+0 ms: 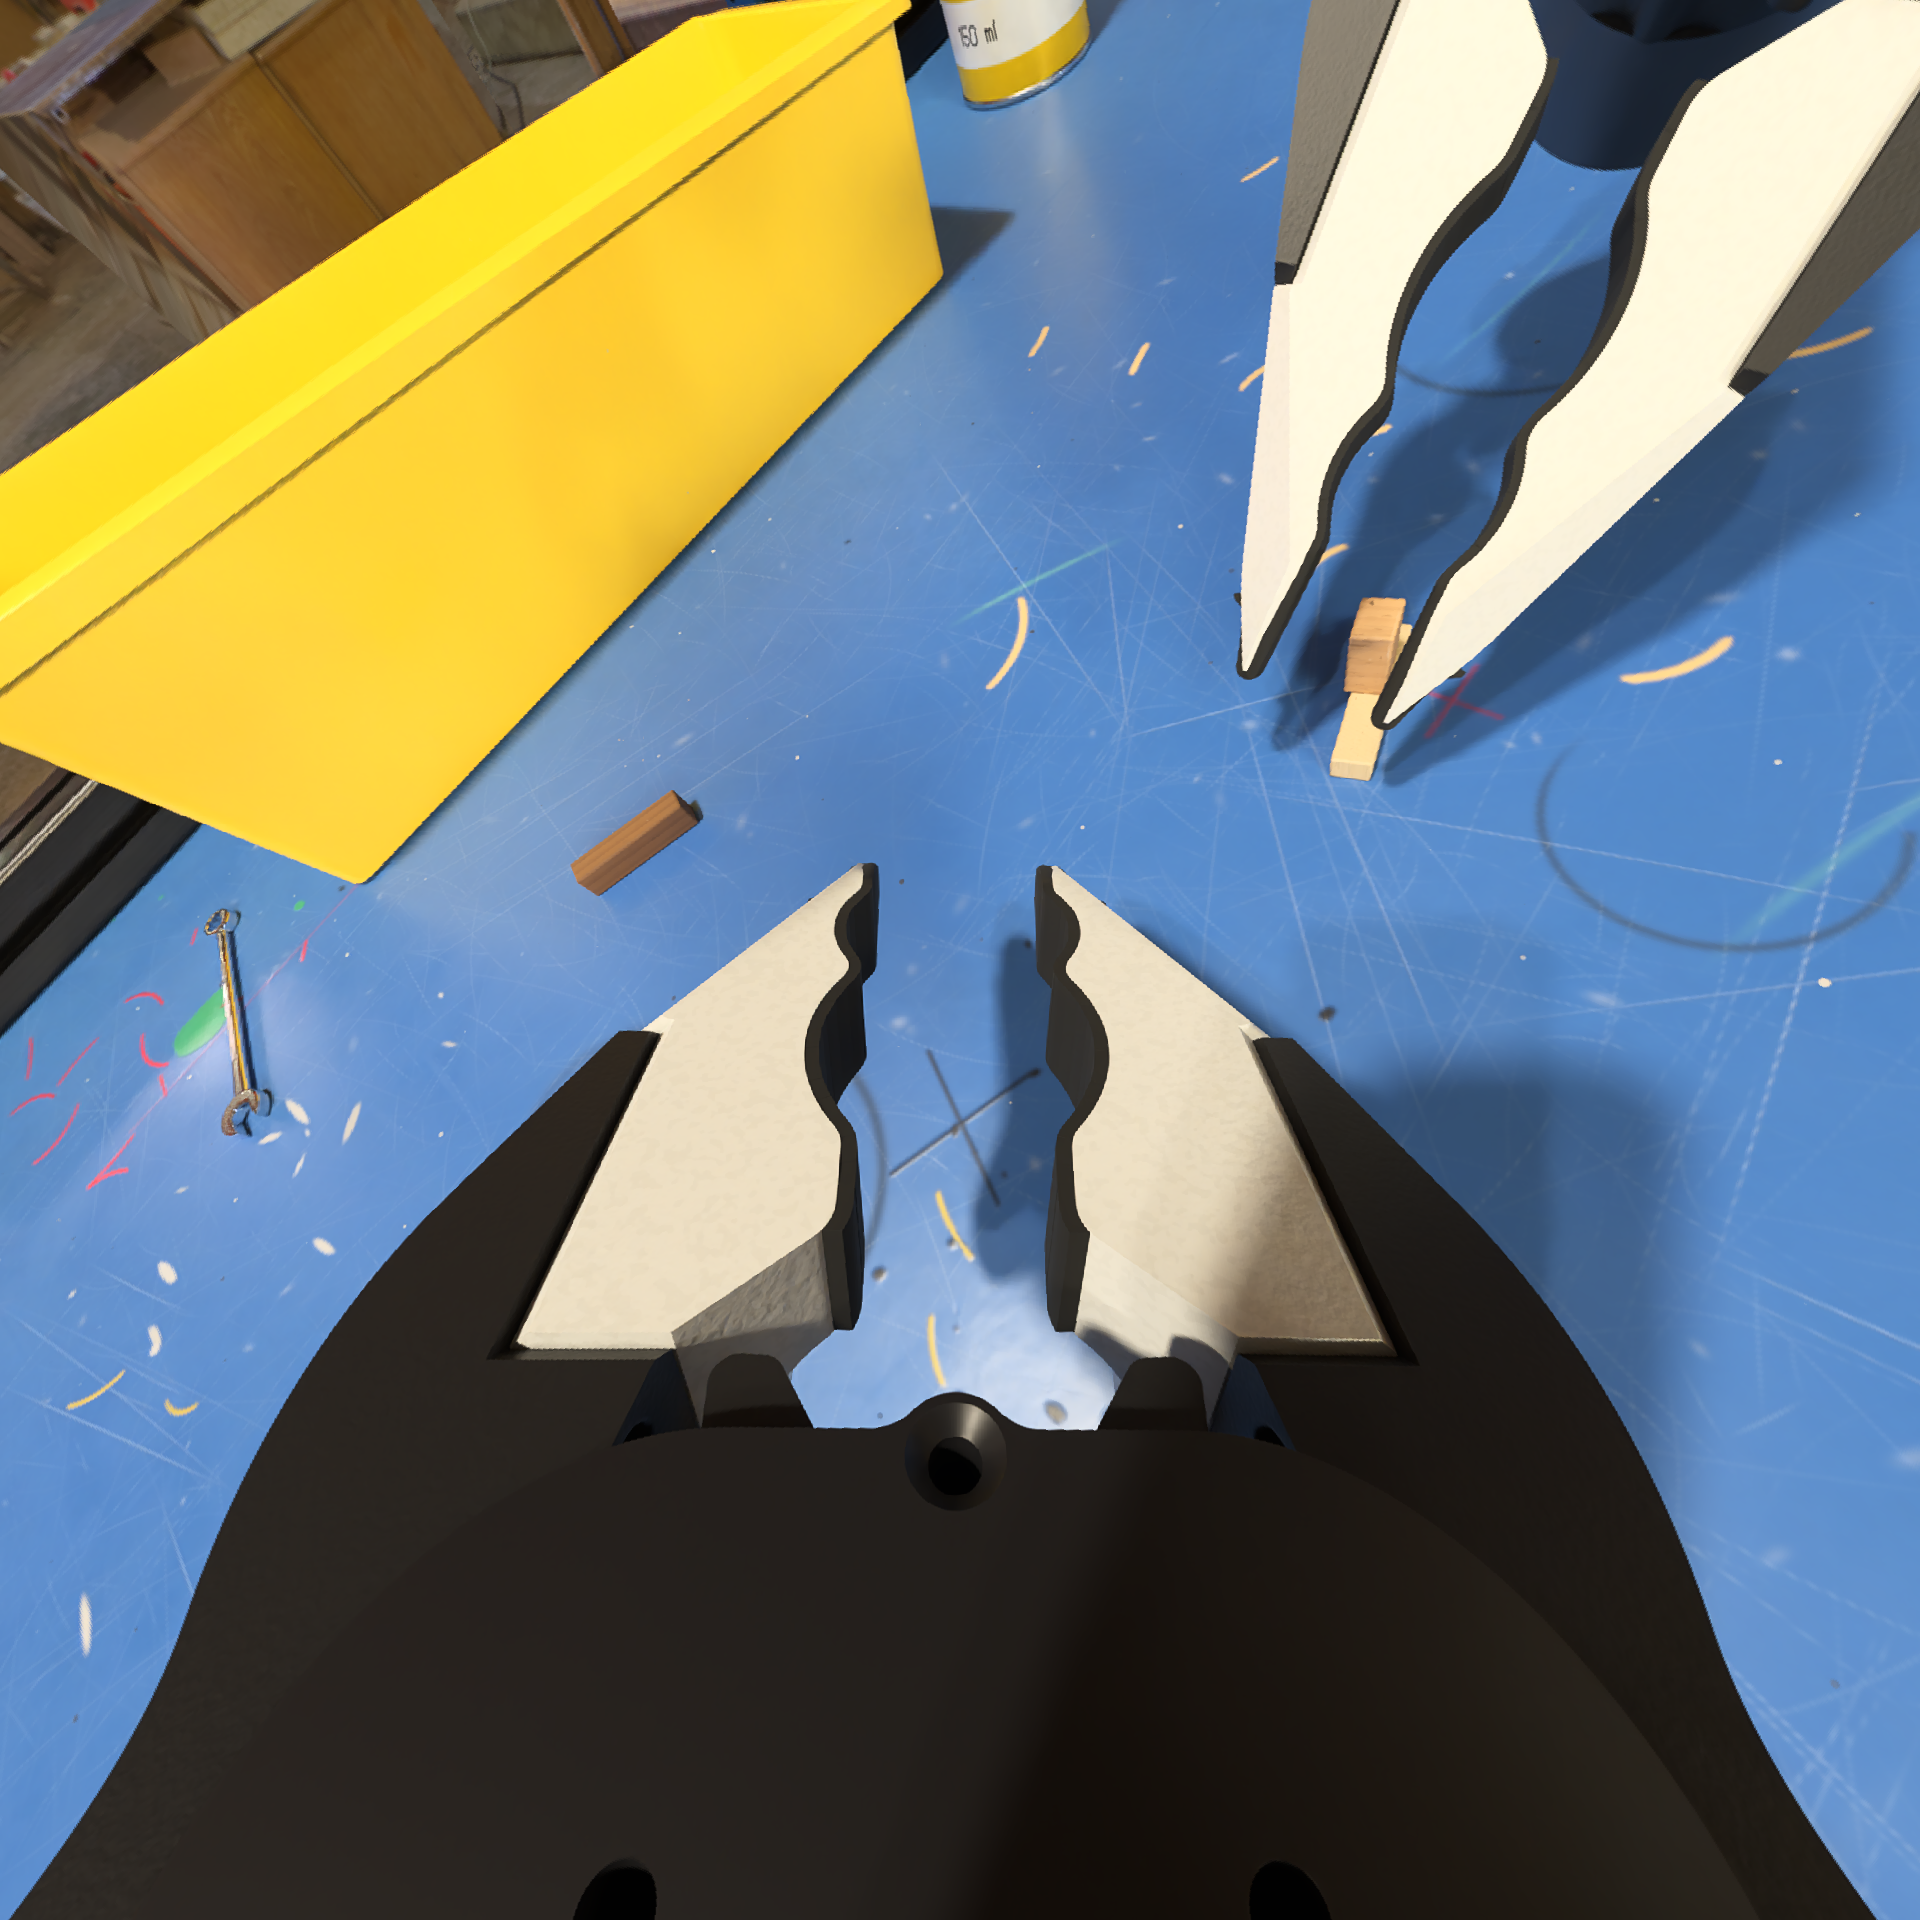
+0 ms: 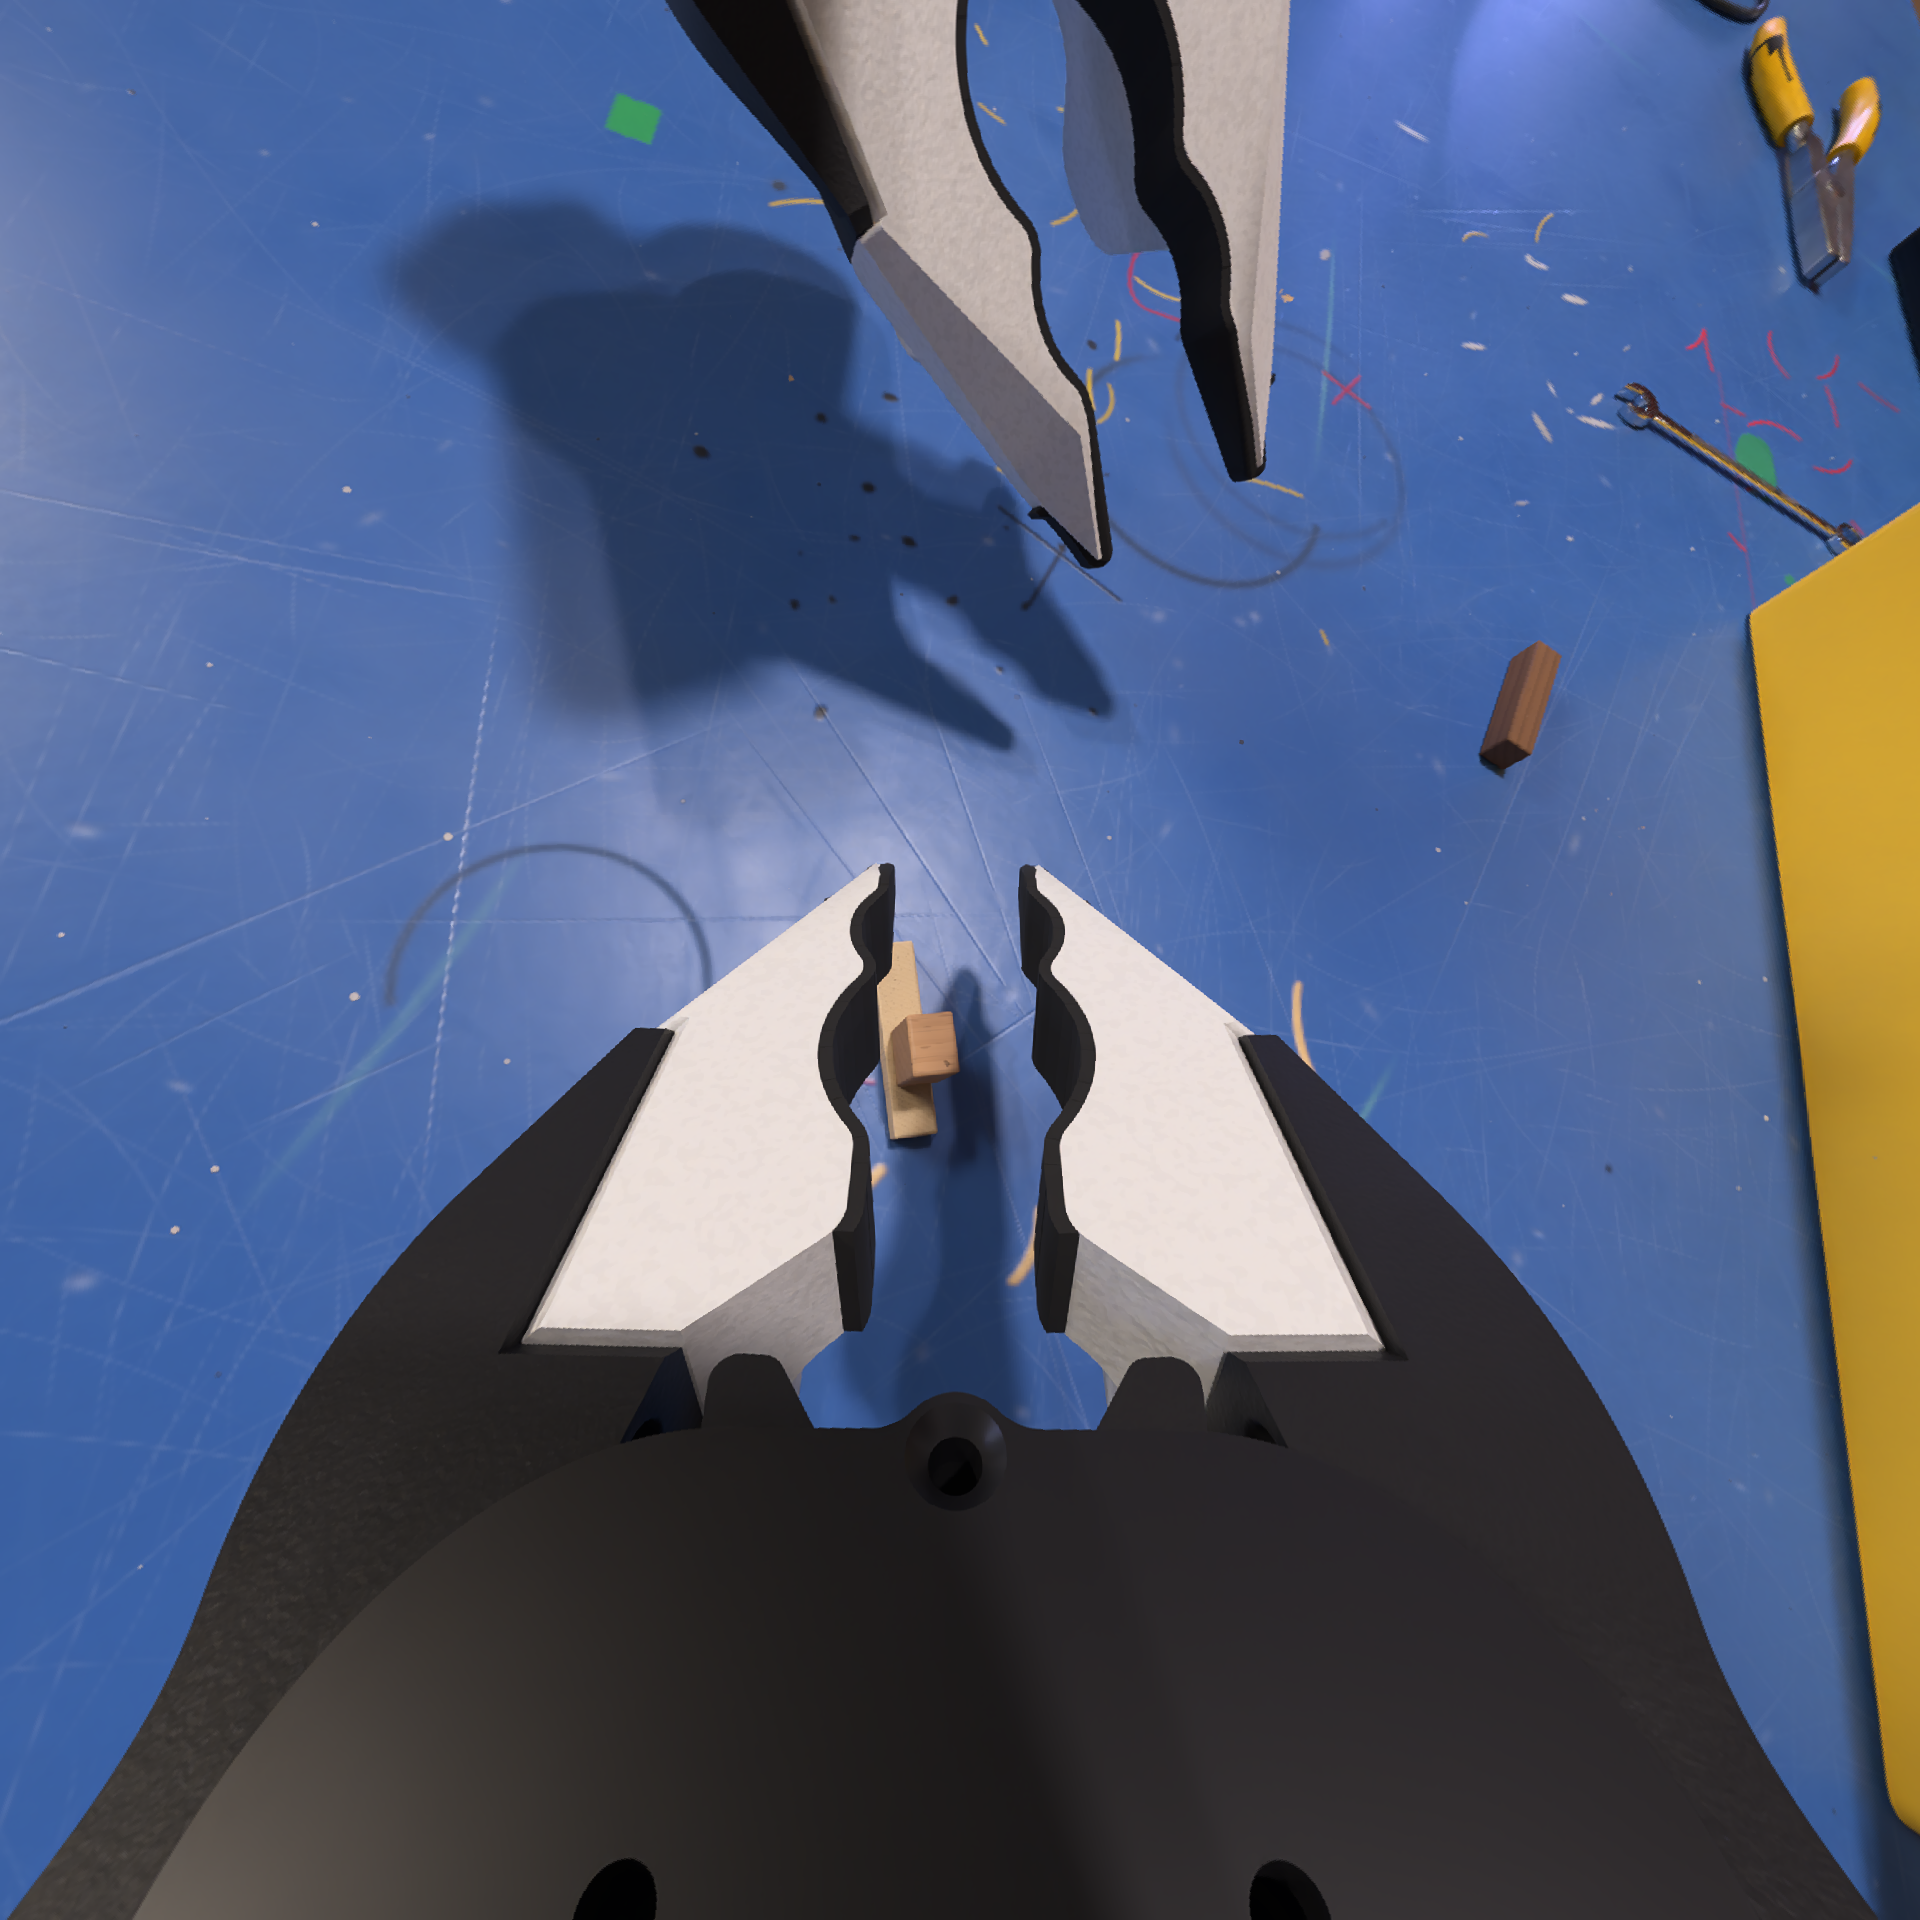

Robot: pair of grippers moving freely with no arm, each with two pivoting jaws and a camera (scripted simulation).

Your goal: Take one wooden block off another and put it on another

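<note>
A small tan wooden block point(image 2: 925, 1049) lies across a pale flat wooden block point(image 2: 912, 1117) on the blue table. My right gripper point(image 2: 956, 883) is open, with this stack between its fingers, closer to the left finger. In the left wrist view the same stack shows as the tan block point(image 1: 1377, 634) on the pale block point(image 1: 1356, 743), with the right gripper point(image 1: 1320, 691) lowered around it. A dark brown block point(image 1: 636, 842) lies alone on the table and also shows in the right wrist view point(image 2: 1519, 707). My left gripper point(image 1: 956, 883) is open and empty above the table.
A large yellow bin point(image 1: 468, 468) stands at the left and also shows in the right wrist view point(image 2: 1839, 1039). A small wrench point(image 1: 237, 1023) lies near it. A yellow and white can point(image 1: 1018, 52) stands at the far side. Yellow-handled tools point(image 2: 1813, 145) lie far right.
</note>
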